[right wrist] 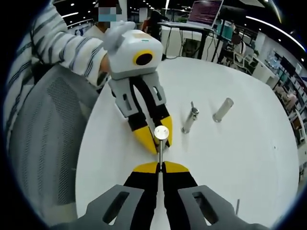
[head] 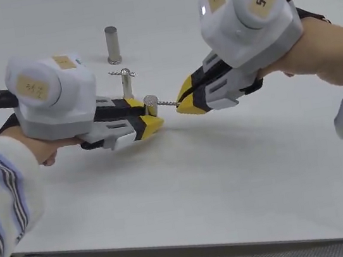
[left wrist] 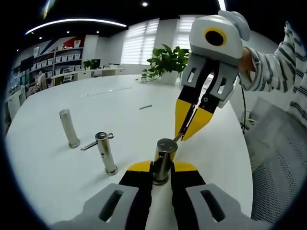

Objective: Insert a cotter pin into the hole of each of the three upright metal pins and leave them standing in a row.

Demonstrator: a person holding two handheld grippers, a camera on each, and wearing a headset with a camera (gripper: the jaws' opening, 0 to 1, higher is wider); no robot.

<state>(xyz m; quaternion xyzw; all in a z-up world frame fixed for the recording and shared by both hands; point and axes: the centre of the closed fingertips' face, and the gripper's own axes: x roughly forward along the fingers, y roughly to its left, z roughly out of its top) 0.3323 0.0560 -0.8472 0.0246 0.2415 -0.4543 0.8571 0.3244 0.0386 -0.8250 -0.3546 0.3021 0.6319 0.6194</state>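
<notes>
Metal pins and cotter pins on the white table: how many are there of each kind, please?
Metal pins: 3
Cotter pins: 3, counting the thin loose piece lying far back
Total: 6

- White table [head: 230, 184].
- Mid pin [head: 126, 83]: upright, cotter [head: 115, 74] thru top.
- Bare pin [head: 112, 45]: upright, just beyond mid pin.
- 3rd pin [head: 150, 105]: upright, nr mid pin, person's side.
- Loose cotter [left wrist: 145, 107]: flat, well apart from mid pin.

Ahead of the left gripper [left wrist: 162, 167], the white table [left wrist: 120, 110] runs toward a potted plant [left wrist: 165, 60] and blind-covered windows [left wrist: 139, 43]; shelves [left wrist: 62, 60] stand to its left under a curved ceiling light [left wrist: 76, 21]. A grey mesh chair [right wrist: 43, 143] sits left of the right gripper [right wrist: 161, 166].
</notes>
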